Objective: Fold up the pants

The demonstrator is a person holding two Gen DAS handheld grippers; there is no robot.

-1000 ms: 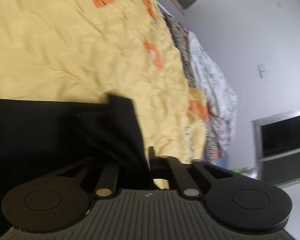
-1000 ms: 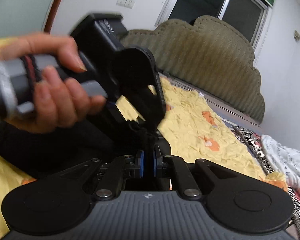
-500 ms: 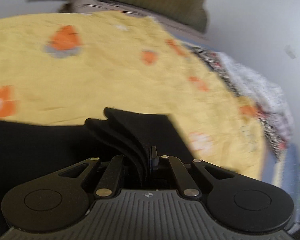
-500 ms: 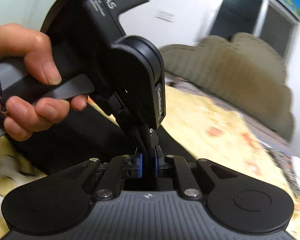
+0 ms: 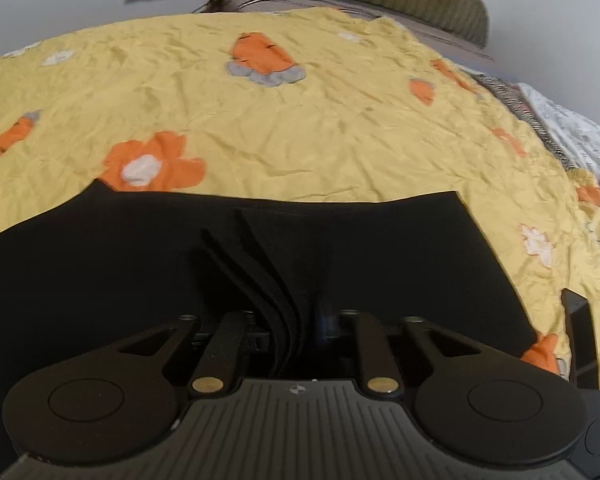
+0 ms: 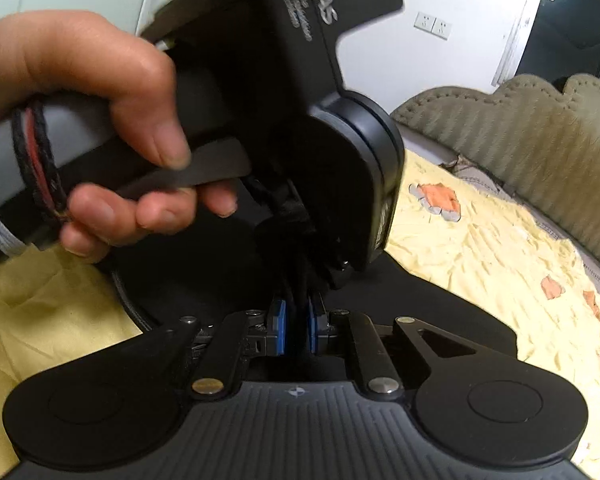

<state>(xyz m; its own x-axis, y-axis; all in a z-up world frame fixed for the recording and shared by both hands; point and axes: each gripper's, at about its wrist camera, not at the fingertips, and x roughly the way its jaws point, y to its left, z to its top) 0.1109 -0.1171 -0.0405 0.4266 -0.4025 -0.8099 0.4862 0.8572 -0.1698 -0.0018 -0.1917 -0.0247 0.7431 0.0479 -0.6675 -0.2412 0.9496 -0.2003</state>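
Observation:
The black pants [image 5: 360, 248] lie spread on the yellow bedspread [image 5: 300, 128]. My left gripper [image 5: 296, 320] is shut on several stacked layers of the pants' edge, which fan up out of the jaws. My right gripper [image 6: 296, 312] is shut on a bunch of the same black fabric [image 6: 440, 312] between its blue pads [image 6: 278, 320]. The two grippers are close together: the left gripper's body [image 6: 340, 140] and the hand holding it [image 6: 100, 128] fill the right wrist view just above my right fingers.
The bedspread has orange flower and carrot patches [image 5: 156, 164]. An olive padded headboard [image 6: 520, 132] stands at the far end. A striped and a white printed blanket [image 5: 572, 132] lie at the bed's right side. A window [image 6: 572, 20] is in the wall.
The left gripper has swung round to face the headboard, and the pants now lie wider and flatter before it. In the right wrist view the left gripper has come closer and higher.

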